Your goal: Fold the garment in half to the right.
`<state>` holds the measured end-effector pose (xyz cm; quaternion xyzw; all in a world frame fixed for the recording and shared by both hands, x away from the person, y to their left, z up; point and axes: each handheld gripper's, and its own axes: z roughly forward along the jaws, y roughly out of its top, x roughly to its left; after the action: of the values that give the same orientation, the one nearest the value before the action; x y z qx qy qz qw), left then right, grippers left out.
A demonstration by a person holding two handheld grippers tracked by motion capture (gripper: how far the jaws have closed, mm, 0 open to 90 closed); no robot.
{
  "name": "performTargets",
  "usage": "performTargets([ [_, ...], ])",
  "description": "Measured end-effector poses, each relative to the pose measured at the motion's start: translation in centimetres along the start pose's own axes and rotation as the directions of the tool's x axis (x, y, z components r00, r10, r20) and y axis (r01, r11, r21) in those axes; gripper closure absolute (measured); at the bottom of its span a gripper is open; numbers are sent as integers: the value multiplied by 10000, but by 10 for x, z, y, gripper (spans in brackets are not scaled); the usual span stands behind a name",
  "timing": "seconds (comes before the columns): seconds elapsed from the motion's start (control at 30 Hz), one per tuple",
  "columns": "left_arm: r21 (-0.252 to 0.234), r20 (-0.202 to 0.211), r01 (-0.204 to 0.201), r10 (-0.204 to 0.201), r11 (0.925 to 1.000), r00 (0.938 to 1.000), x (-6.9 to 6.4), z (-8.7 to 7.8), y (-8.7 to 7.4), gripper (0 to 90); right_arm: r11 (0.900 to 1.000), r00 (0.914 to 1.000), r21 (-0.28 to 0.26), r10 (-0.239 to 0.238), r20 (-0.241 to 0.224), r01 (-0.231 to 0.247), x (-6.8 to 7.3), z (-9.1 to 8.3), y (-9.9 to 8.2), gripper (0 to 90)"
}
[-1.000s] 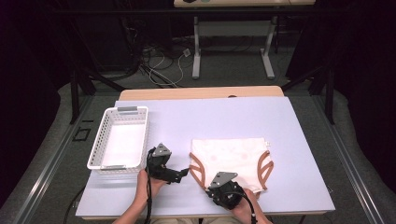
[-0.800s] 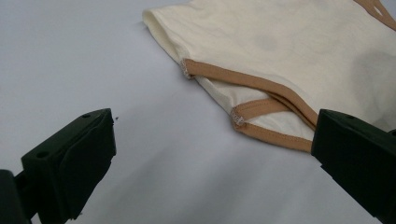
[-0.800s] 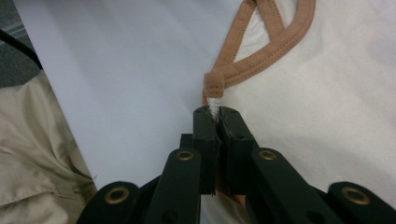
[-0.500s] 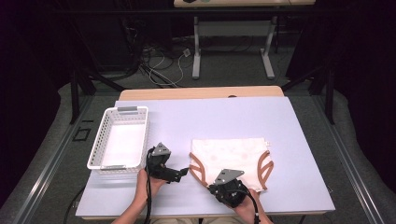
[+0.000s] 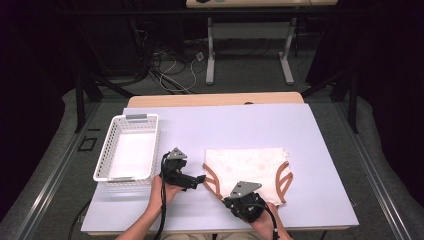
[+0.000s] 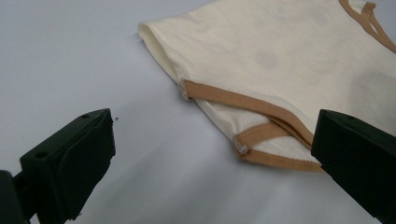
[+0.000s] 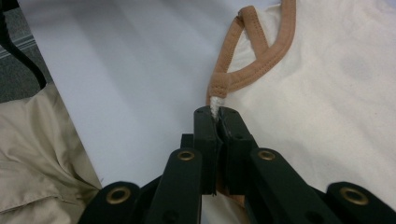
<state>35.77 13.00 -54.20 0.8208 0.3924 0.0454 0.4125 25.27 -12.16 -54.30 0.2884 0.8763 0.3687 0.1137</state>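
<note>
A cream garment (image 5: 247, 167) with brown trim lies flat on the pale table (image 5: 225, 125), right of centre. My right gripper (image 5: 231, 199) sits at its near left corner, at the front edge of the table. In the right gripper view its jaws (image 7: 217, 114) are shut on the end of a brown strap (image 7: 247, 60) where it meets the cream cloth (image 7: 336, 93). My left gripper (image 5: 200, 178) lies low just left of the garment and points at its left edge. In the left gripper view it is open (image 6: 215, 126), and the trimmed edge (image 6: 261, 105) lies ahead between the wide jaws, untouched.
A white slatted basket (image 5: 102, 157), with nothing in it, stands at the table's left side, close behind my left hand. Beyond the far edge are table legs and cables on the floor. Beige cloth at the person's lap (image 7: 42, 154) lies below the near table edge.
</note>
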Motion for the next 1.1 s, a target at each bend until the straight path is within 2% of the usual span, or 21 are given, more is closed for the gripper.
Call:
performTargets([
  [0.07,-53,28,301,-301,9995,9995,4,3,4,0,10000,10000,31,11,9,-11,0,0,0,863],
  [0.17,-167,-8,498,-498,9986,9988,9,8,10,0,10000,10000,0,-4,33,4,0,-1,0,863],
  [0.3,65,-60,479,-479,9988,9988,13,19,16,0,10000,10000,-7,5,38,-5,0,-1,0,863],
  [0.4,143,-234,518,-514,9986,9984,14,25,19,1,10000,9999,9,-88,57,88,0,-1,0,863],
  [0.5,135,-575,418,-410,9990,9975,16,32,25,17,9999,9999,24,-98,27,98,1,-1,0,862],
  [0.53,163,-759,219,-206,9996,9969,18,33,28,41,9999,9999,27,-109,36,109,1,-1,0,861],
  [0.63,-19,-1090,124,-126,9999,9940,18,38,34,123,10000,10000,-28,-77,42,77,1,0,0,860],
  [0.8,55,-1221,67,-60,10000,9925,18,43,41,209,9999,9999,-28,-110,37,110,1,0,0,860],
  [0.87,130,-1372,-134,151,9998,9904,18,47,46,245,9999,9999,-14,-136,48,136,0,0,0,860],
  [0.93,191,-1451,-59,86,9998,9894,18,51,48,292,9999,9999,-16,-144,83,144,1,0,0,860],
  [0.97,263,-1443,-245,281,9994,9891,19,52,50,323,9999,9999,38,-140,93,139,1,0,0,860],
  [1.03,231,-1467,-195,226,9995,9889,19,56,52,381,9999,9998,40,-149,108,149,2,0,0,861],
  [1.1,412,-1519,-372,430,9985,9875,18,59,54,442,9999,9998,10,-148,104,148,2,0,0,860],
])
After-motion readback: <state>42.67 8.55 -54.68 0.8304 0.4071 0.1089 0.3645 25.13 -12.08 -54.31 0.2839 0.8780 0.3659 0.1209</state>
